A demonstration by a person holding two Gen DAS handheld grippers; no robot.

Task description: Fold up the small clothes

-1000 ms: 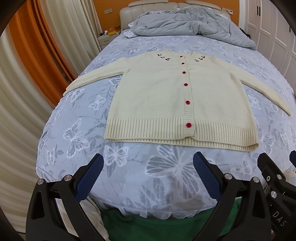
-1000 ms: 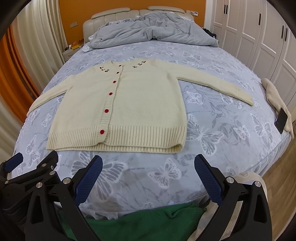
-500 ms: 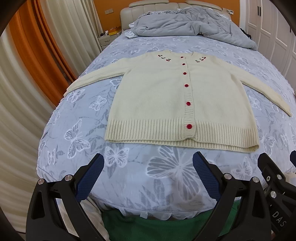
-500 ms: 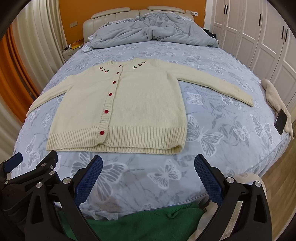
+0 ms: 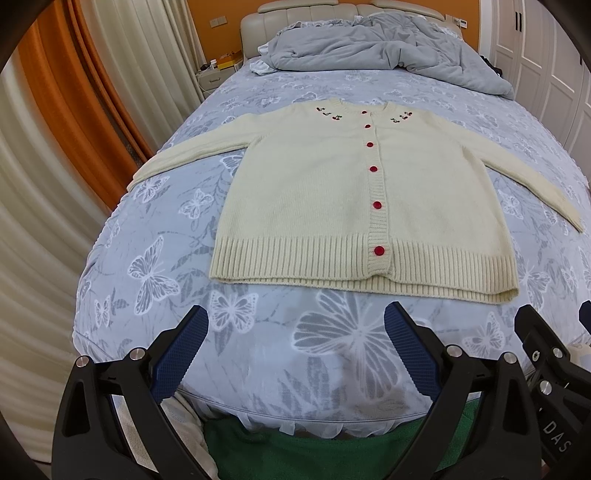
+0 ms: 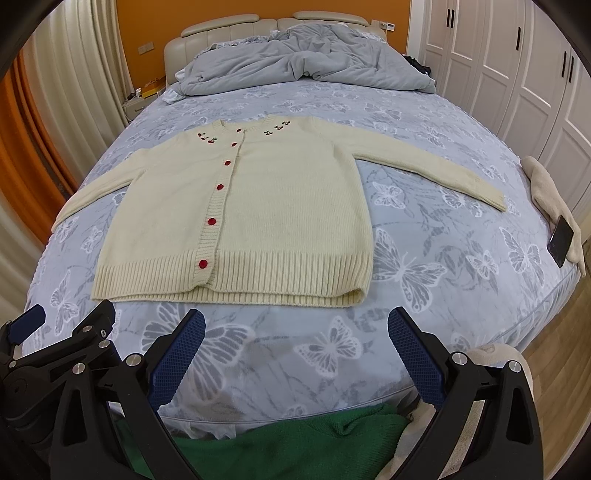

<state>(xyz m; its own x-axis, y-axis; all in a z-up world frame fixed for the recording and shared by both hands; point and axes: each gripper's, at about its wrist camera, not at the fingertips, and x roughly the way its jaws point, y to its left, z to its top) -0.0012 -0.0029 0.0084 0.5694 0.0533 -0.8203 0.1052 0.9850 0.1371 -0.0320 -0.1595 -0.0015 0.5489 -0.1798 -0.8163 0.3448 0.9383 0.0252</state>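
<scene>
Cardigan (image 5: 314, 192) matt ribbed knit; bedsheet (image 5: 258, 332) smooth printed cloth; claw pads (image 6: 177, 354) textured blue rubber.

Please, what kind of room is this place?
Most likely a home bedroom: a bed with a padded headboard, a rumpled grey duvet, and white wardrobe doors along one wall. A cream cardigan lies flat on it.

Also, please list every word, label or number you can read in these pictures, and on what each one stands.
"DAS": white letters on the black body of the right gripper, at the left wrist view's right edge; cut off, perhaps part of a longer word.
Nothing readable on the cardigan or phone.
</scene>
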